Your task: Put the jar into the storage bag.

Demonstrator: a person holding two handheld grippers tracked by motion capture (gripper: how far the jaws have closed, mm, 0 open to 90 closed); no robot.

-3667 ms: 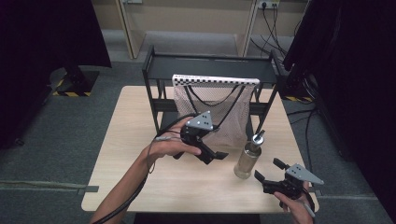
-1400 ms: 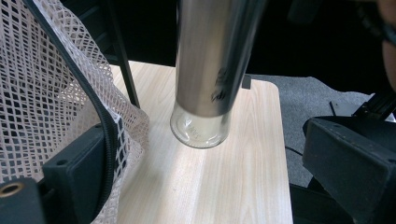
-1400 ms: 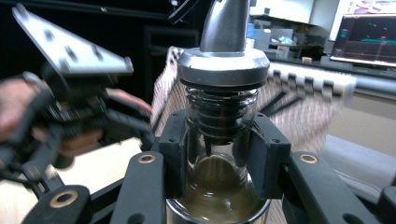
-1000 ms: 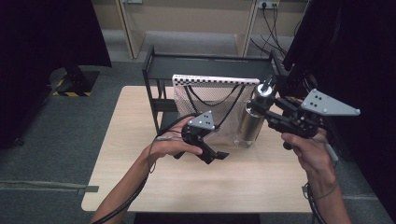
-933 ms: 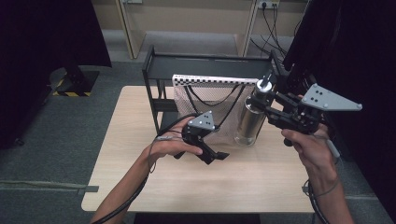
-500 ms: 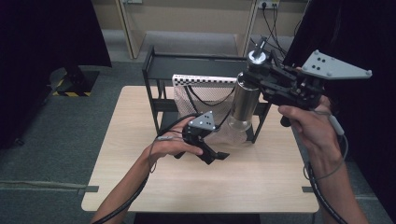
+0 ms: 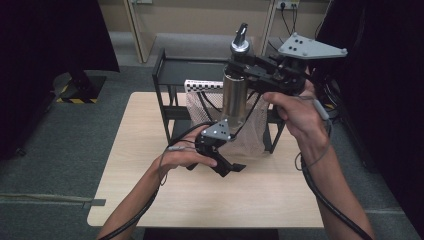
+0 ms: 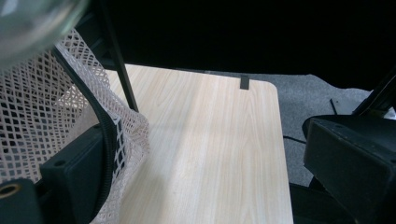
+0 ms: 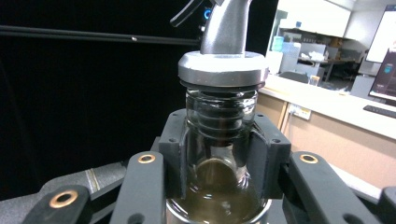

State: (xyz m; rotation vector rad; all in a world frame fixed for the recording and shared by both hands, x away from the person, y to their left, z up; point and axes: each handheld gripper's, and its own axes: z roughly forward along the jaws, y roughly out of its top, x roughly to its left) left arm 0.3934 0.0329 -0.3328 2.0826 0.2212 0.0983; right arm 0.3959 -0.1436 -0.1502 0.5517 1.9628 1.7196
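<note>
A glass-and-steel oil bottle [image 7: 234, 95] with a metal pour spout hangs upright in the air over the white mesh bag [image 7: 250, 131]. My right gripper [image 7: 238, 70] is shut on its glass neck just under the cap; in the right gripper view the pads [image 9: 173, 154] press both sides of the bottle [image 9: 223, 116]. My left gripper [image 7: 227, 167] rests on the table at the bag's front, open. In the left gripper view the mesh bag [image 8: 37, 116] and its black rim drape over one jaw, and the bottle's base [image 8: 32, 18] shows at the top left.
The bag hangs inside a black metal rack [image 7: 165, 85] at the back of the light wooden table [image 7: 200, 200]. Cables trail from both grippers along the person's forearms. Grey floor surrounds the table [image 8: 210, 140].
My right gripper has lifted the bottle up and to the left, from beside the rack's right side to above the mesh bag. The left gripper has stayed put.
</note>
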